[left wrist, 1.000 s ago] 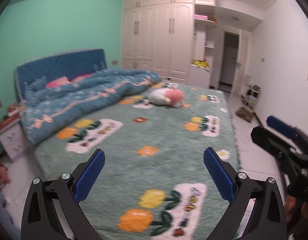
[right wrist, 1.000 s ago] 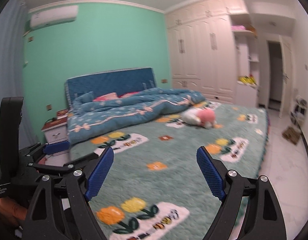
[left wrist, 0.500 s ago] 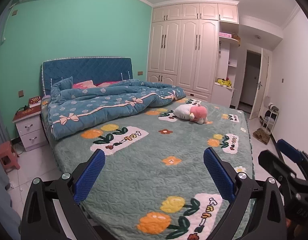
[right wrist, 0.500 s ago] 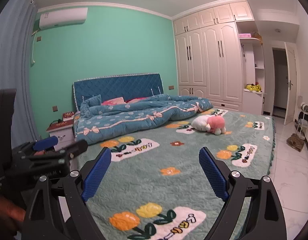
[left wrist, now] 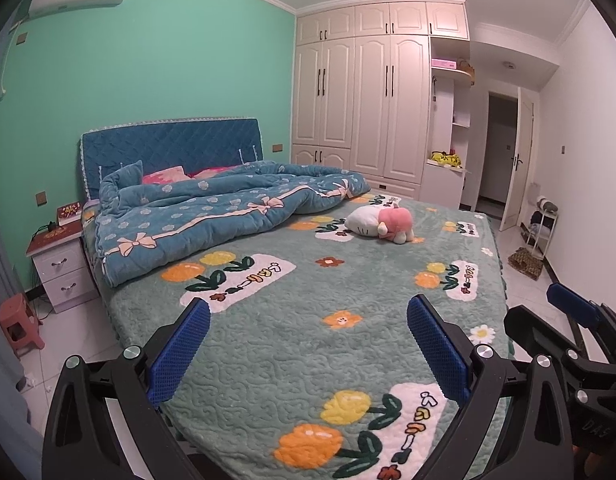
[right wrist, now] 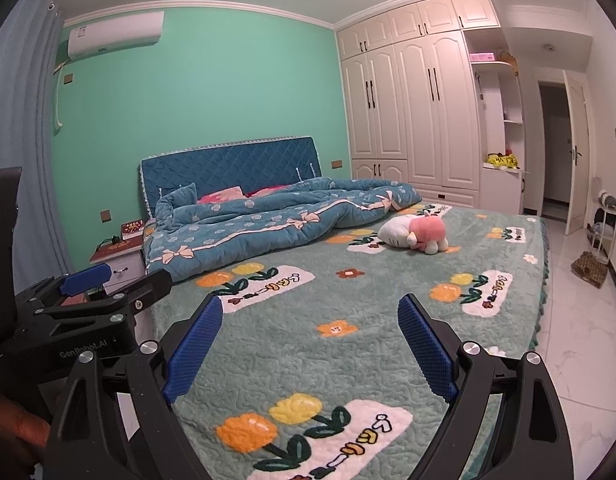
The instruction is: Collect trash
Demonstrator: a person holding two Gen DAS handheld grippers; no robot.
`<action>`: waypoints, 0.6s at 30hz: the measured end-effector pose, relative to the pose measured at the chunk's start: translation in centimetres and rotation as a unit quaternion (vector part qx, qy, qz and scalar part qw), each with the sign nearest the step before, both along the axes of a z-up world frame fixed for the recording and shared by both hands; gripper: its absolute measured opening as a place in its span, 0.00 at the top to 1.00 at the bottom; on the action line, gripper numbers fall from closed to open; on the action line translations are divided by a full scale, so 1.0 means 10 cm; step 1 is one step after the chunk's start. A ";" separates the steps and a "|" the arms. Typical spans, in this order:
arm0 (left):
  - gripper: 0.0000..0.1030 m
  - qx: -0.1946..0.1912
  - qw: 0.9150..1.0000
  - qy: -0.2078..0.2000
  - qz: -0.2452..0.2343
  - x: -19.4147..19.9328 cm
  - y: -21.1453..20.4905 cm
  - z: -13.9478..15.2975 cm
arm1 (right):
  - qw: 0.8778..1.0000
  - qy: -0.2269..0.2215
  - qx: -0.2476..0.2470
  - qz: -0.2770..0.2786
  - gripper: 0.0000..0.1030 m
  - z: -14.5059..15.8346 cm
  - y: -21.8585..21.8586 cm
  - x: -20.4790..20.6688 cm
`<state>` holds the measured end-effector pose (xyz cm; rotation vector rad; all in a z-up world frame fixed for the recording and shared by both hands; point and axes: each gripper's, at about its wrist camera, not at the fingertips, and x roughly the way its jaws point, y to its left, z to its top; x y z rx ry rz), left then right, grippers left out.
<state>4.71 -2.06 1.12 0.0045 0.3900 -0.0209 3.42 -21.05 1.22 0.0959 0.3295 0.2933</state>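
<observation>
Steadying after a tilted, blurred sweep, now squarely facing the bed (left wrist: 276, 344); keeping left gripper (left wrist: 308, 304) and right gripper (right wrist: 310, 302) spread, empty; spotting no sure trash, only pale specks (left wrist: 48, 389) near-left.

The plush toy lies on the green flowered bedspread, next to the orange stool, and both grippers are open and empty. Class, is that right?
Not quite. The plush toy does lie on the green flowered bedspread, but the orange stool stands on the floor beside the nightstand, far from the toy, as the left wrist view shows. The left gripper and right gripper are indeed open and empty.
</observation>
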 end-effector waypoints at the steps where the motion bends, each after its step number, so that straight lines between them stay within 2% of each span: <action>1: 0.05 0.000 1.000 0.000 -0.001 0.00 0.00 0.00 | 1.000 0.001 0.001 0.000 0.14 -0.01 0.00 0.00; 4: 0.05 0.000 1.000 0.000 -0.001 -0.01 -0.01 0.00 | 1.000 0.005 0.002 -0.001 0.13 -0.02 -0.01 0.02; 6: 0.05 0.000 1.000 0.003 -0.003 0.00 -0.01 -0.01 | 1.000 0.003 0.003 -0.005 0.08 -0.03 -0.03 0.01; 18: 0.05 0.003 1.000 0.007 -0.005 0.02 -0.01 -0.02 | 1.000 0.007 0.004 -0.008 0.08 -0.06 -0.05 0.02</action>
